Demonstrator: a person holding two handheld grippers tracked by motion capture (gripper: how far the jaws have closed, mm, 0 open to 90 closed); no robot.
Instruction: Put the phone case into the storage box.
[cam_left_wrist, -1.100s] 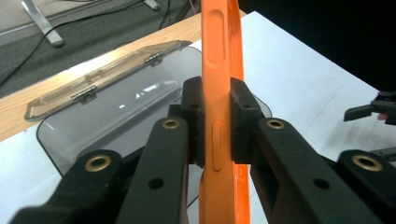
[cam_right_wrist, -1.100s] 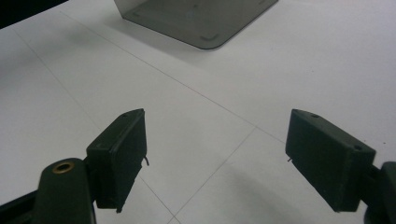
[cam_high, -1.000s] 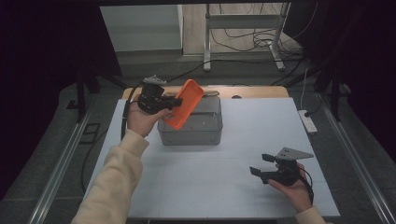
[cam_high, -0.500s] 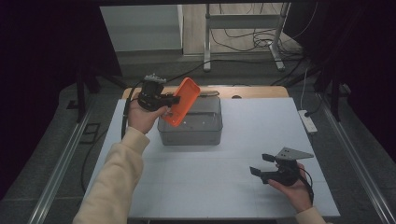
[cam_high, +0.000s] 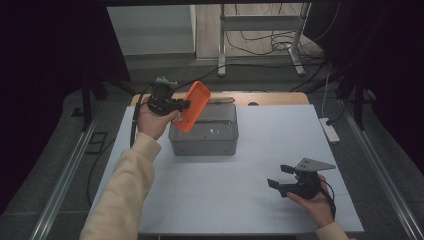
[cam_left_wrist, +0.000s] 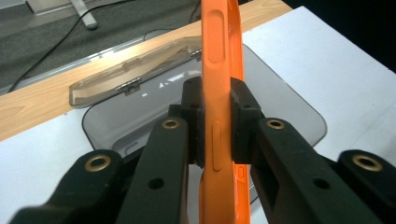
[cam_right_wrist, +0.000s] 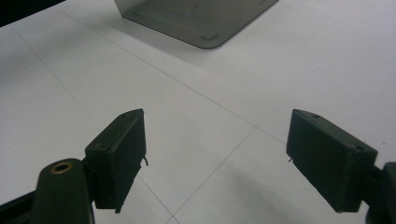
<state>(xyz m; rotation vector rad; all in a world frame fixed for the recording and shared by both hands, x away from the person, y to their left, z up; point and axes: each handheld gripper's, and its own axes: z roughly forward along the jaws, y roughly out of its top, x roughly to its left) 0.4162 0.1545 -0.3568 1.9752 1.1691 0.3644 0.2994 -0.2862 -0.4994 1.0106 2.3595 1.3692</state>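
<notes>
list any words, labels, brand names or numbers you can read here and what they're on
There are none to read.
Orange phone case clamped in the left gripper: plain side, moulded button shapes, no print.
Smoky clear box and its open lid: no label visible.
Right gripper, open over the white table: bare black pads, no markings.
White power strip at the table's edge: too small to tell.

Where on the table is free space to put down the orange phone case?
The white mat is bare between the grey box and the right gripper, and right of the box. The box also looks empty. It is crowded where the left gripper holds the orange phone case over the box's left rim.
</notes>
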